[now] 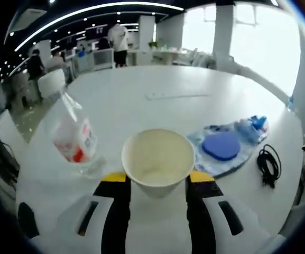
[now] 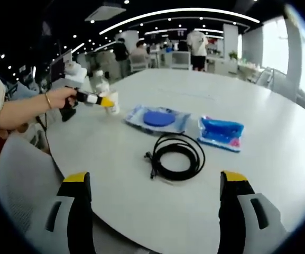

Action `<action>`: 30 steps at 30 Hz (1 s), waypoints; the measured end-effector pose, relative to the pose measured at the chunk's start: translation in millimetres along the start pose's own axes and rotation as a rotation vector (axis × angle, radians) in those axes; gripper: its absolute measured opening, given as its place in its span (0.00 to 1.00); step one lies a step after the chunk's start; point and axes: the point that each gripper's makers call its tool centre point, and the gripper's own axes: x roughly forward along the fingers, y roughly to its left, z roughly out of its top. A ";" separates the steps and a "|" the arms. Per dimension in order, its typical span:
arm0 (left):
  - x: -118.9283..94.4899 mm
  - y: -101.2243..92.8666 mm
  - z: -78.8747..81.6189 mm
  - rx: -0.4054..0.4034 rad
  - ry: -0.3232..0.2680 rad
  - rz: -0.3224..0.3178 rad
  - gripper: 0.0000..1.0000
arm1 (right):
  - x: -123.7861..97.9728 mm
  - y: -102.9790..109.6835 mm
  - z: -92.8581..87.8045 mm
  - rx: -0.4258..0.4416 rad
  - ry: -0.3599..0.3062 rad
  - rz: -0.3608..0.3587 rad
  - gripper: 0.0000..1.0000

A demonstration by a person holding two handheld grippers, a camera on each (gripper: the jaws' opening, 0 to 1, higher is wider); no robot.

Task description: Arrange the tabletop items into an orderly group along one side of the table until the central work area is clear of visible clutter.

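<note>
An open white paper cup sits between my left gripper's yellow-tipped jaws, which are shut on its sides. Just left of it stands a clear plastic bottle with a red and blue label. To the right lie a blue disc in a clear bag, a blue packet and a black cable. In the right gripper view, my right gripper is open above the table's near edge, with the coiled cable just beyond it. Farther off are the bagged disc, the blue packet and the left gripper holding the cup.
The round white table spreads wide behind the items. A person's hand holds the left gripper at the table's left edge. Chairs, desks and several people stand far behind. A grey chair back is at the near left.
</note>
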 end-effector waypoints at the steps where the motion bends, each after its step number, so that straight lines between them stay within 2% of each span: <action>1: 1.8 -0.6 -0.3 0.004 0.004 0.000 0.38 | 0.0 -0.9 -0.6 0.001 0.002 -0.001 0.99; 12: 18.8 -6.7 3.2 0.046 0.019 -0.010 0.38 | 0.4 -4.6 -8.9 0.005 0.020 -0.018 0.99; 19: 24.0 -8.3 5.6 0.034 0.018 -0.009 0.38 | 1.1 -5.6 -10.9 0.007 0.026 -0.020 0.99; 30: 27.9 -8.6 0.1 0.016 0.033 -0.008 0.38 | 0.5 -6.6 -14.6 0.010 0.035 -0.027 0.99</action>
